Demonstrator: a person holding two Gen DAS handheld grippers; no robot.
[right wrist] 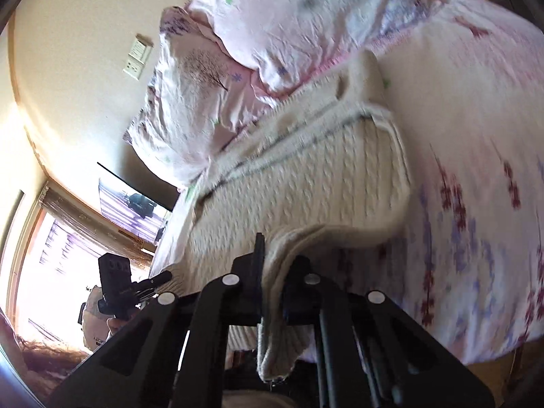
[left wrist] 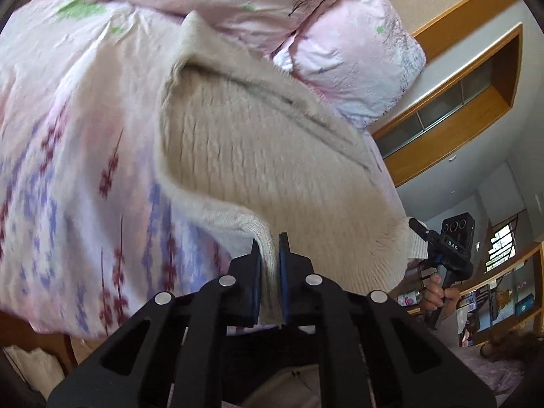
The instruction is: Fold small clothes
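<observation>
A cream cable-knit sweater (left wrist: pixel 258 156) lies spread on a bed with a pink floral cover (left wrist: pixel 68 129). My left gripper (left wrist: pixel 270 248) is shut on the sweater's ribbed hem at one near corner. My right gripper (right wrist: pixel 275 255) is shut on the hem at the other near corner, and cloth hangs down between its fingers. The sweater (right wrist: pixel 306 183) stretches away from both grippers toward the pillows. In the left wrist view the right gripper (left wrist: pixel 421 229) shows at the sweater's far corner; in the right wrist view the left gripper (right wrist: pixel 163 277) shows likewise.
Pink floral pillows (left wrist: pixel 357 61) lie at the head of the bed, also seen in the right wrist view (right wrist: pixel 272 27). A wooden shelf unit (left wrist: pixel 452 102) stands beyond the bed. A wall socket (right wrist: pixel 136 57) and a bright window (right wrist: pixel 51 244) are on the other side.
</observation>
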